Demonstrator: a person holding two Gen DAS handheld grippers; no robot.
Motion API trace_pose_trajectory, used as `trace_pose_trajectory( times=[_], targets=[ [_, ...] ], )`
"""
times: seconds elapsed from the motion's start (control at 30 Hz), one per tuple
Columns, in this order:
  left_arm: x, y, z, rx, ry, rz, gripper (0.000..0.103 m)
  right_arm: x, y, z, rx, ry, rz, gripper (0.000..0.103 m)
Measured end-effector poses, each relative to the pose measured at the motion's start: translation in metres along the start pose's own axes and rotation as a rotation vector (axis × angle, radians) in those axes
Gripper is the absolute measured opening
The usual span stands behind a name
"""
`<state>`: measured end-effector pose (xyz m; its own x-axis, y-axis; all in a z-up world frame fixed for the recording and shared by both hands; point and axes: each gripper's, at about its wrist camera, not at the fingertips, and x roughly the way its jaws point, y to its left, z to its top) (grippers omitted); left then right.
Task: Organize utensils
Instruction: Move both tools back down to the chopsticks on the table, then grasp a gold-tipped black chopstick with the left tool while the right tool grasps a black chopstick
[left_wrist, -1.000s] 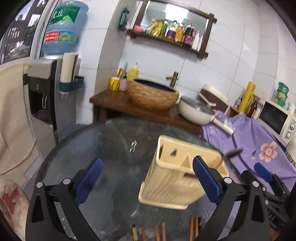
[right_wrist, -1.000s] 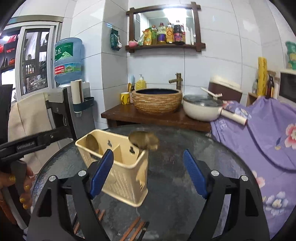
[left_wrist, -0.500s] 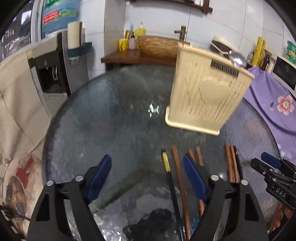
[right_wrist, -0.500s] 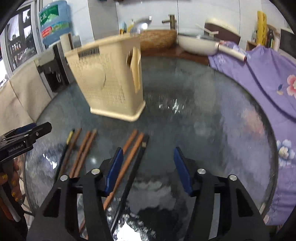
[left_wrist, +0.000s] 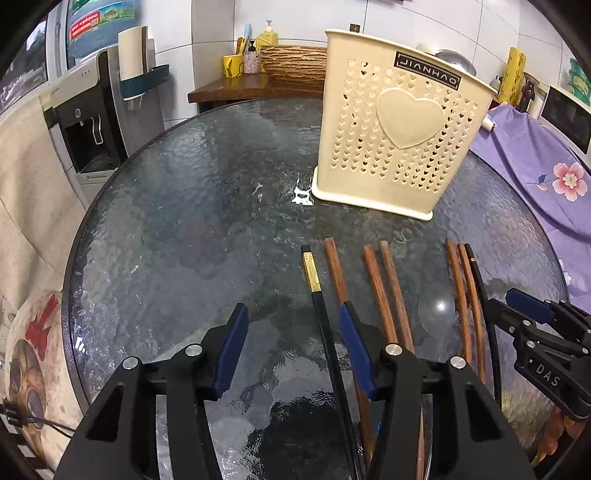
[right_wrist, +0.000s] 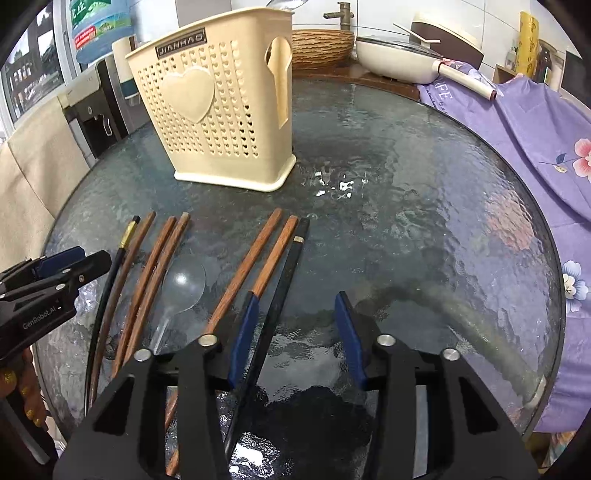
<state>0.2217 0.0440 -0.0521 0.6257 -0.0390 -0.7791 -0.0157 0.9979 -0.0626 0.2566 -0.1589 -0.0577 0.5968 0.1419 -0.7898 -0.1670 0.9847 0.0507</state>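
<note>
Left wrist view — left gripper (left_wrist: 290, 341) jaws parted, closing over a black chopstick (left_wrist: 325, 325) | right gripper (right_wrist: 295, 330) likewise, closing, black chopstick (right_wrist: 284, 273) between — holder (left_wrist: 399, 122) at 1 o'clock

both grippers lower, fingers (left_wrist: 231, 347) narrower

Utensil holder (right_wrist: 225, 110) upright on table (right_wrist: 424, 221), far side. Chopsticks (right_wrist: 255, 262) flat in row on near side, ends toward holder. Clear spoon (right_wrist: 183, 282) among them. Sink counter (left_wrist: 236, 86) behind table.
</note>
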Motion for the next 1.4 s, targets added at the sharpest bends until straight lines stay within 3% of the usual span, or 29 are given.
trace_pose_trajectory(
  times=[0.53, 0.87, 1.07, 1.2, 1.4],
  targets=[
    [0.011, -0.013, 0.002, 0.037, 0.035, 0.022, 0.043, 0.010, 0.009, 0.004, -0.030, 0.015, -0.031, 0.036],
    [0.015, -0.019, 0.007, 0.063, 0.038, 0.035, 0.042, 0.016, 0.012, 0.012, -0.031, 0.014, -0.034, 0.026],
    [0.022, -0.023, 0.016, 0.074, 0.037, 0.037, 0.036, 0.024, 0.015, 0.023, -0.037, 0.014, -0.027, 0.020],
    [0.022, -0.028, 0.018, 0.090, 0.040, 0.027, 0.026, 0.026, 0.018, 0.025, -0.058, 0.018, -0.016, 0.011],
    [0.023, -0.031, 0.017, 0.106, 0.034, 0.017, 0.016, 0.027, 0.019, 0.026, -0.087, 0.020, 0.001, 0.008]
  ],
)
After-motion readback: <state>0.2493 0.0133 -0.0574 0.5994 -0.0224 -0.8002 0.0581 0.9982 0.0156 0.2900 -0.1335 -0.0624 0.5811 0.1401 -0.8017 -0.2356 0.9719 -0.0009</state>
